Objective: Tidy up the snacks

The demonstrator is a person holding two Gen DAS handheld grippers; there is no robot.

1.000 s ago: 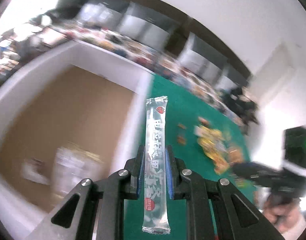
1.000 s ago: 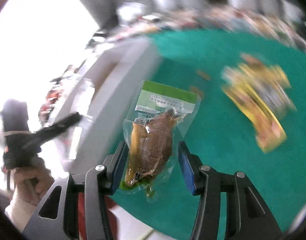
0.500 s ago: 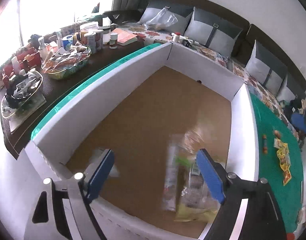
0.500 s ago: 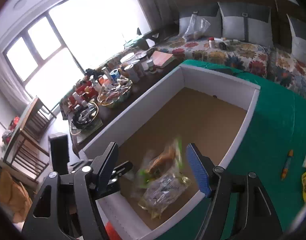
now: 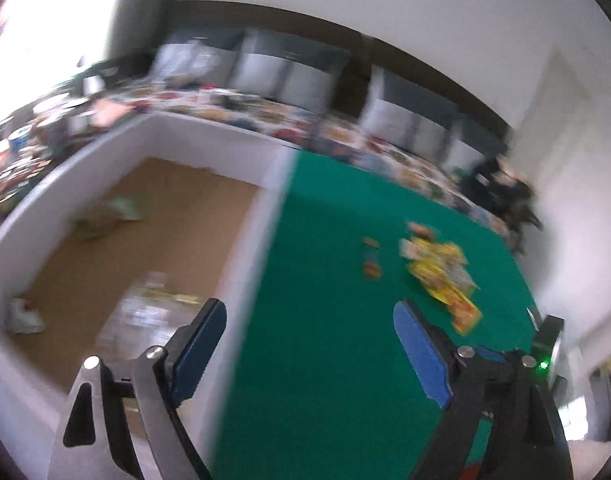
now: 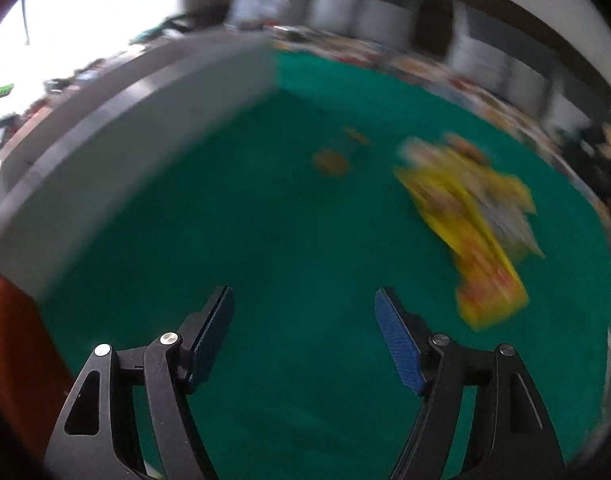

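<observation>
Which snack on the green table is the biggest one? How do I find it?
Look right of the white box, across the green table. The yellow packet pile lies there. Its neighbours, the orange bits, are tiny; the pile is far bigger and bright yellow.

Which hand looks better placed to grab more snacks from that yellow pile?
Probably the right gripper: open, empty, with the yellow snacks looming close ahead. The left gripper, also open, sees them farther off.
</observation>
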